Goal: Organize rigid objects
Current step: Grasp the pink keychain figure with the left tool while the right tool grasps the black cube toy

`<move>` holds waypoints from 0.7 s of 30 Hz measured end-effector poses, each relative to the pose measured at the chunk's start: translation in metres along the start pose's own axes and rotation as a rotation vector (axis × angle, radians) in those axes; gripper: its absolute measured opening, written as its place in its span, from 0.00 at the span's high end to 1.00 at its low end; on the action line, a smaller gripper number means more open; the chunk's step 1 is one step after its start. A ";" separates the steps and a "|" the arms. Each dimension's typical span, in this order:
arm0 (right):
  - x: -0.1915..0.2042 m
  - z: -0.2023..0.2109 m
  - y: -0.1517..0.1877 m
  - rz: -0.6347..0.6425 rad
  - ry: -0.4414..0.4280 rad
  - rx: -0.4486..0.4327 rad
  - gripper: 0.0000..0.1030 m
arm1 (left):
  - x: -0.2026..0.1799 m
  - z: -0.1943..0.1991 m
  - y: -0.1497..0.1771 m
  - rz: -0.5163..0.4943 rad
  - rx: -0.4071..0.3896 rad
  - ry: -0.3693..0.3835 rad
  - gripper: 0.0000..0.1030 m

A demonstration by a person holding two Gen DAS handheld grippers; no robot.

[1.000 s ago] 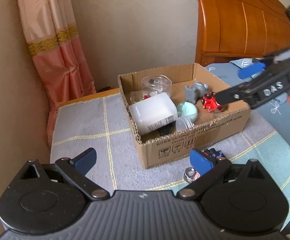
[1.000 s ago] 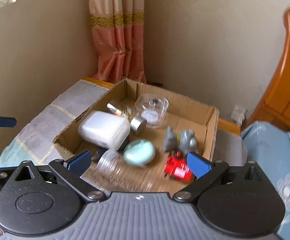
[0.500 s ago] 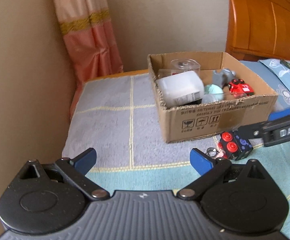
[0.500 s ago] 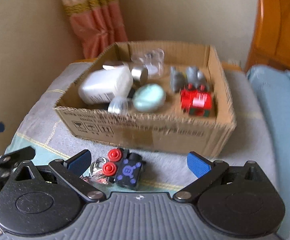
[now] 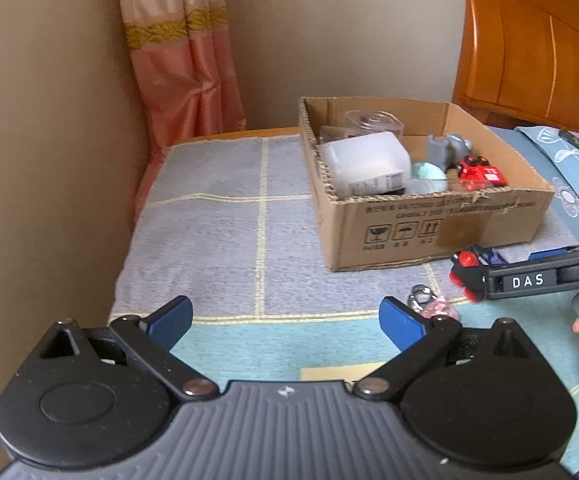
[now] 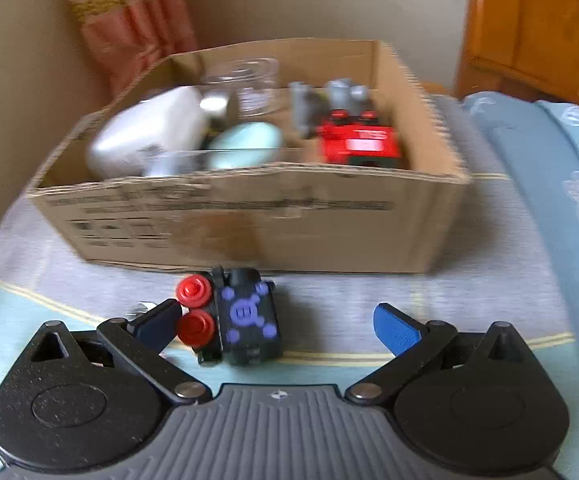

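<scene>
Surface: checked cloth (image 5: 225, 216), grey with yellow lines and a teal part at the near edge, covers the top on which everything stands.
Cardboard box (image 5: 429, 224): open-topped, on the cloth toward the right; printed symbols on its near wall.
Box contents: white plastic bottle (image 5: 363, 164) lying on its side at the left; clear round container (image 5: 373, 122) behind it; pale green oval object (image 6: 245, 144) in the middle; grey toy (image 5: 447, 148) toward the back; red toy car (image 5: 481, 174) at the right. The right wrist view is blurred, so finer detail is unreadable.
Right gripper (image 6: 277, 330): jaws spread wide, low over the cloth just in front of the box; nothing clamped.
Left gripper (image 5: 285, 322): jaws spread wide over bare cloth, well left of the box; nothing between the fingers.
Black toy block (image 6: 245, 320): purple markings on top, two red round knobs on its left side; on the cloth just in front of the box, between the right gripper's fingers and nearer the left one. Contact with that finger cannot be told.
Small metal ring (image 5: 421, 292): on the cloth beside a pink item (image 5: 439, 308), near the left gripper's right fingertip.
</scene>
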State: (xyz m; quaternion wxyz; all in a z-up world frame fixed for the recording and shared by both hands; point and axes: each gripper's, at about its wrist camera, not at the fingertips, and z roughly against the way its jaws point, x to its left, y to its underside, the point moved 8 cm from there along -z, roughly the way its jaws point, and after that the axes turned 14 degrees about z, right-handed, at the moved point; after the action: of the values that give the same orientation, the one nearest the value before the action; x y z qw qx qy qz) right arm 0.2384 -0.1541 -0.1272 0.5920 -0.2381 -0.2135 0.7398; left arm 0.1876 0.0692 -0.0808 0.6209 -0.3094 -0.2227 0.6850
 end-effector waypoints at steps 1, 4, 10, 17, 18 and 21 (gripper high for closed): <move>-0.005 -0.001 0.005 0.006 0.021 0.011 0.00 | -0.003 -0.001 0.001 -0.001 0.004 0.010 0.04; -0.015 -0.002 0.015 0.028 0.051 0.004 0.00 | -0.014 -0.006 0.006 -0.015 0.025 0.049 0.04; -0.018 0.000 0.020 0.087 0.026 -0.038 0.00 | -0.041 -0.015 0.019 -0.065 0.067 0.121 0.03; -0.017 0.001 0.019 0.100 0.020 -0.063 0.00 | -0.057 -0.027 0.028 -0.098 0.098 0.136 0.03; -0.017 0.001 0.019 0.102 0.019 -0.065 0.00 | -0.056 -0.029 0.028 -0.096 0.102 0.128 0.03; -0.017 0.000 0.018 0.103 0.018 -0.066 0.00 | -0.051 -0.031 0.025 -0.079 0.100 0.116 0.03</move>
State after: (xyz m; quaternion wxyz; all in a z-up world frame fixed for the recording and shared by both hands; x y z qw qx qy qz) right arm 0.2272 -0.1742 -0.1362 0.5469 -0.2747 -0.2198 0.7597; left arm 0.1939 0.0132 -0.1127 0.6741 -0.3081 -0.1639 0.6510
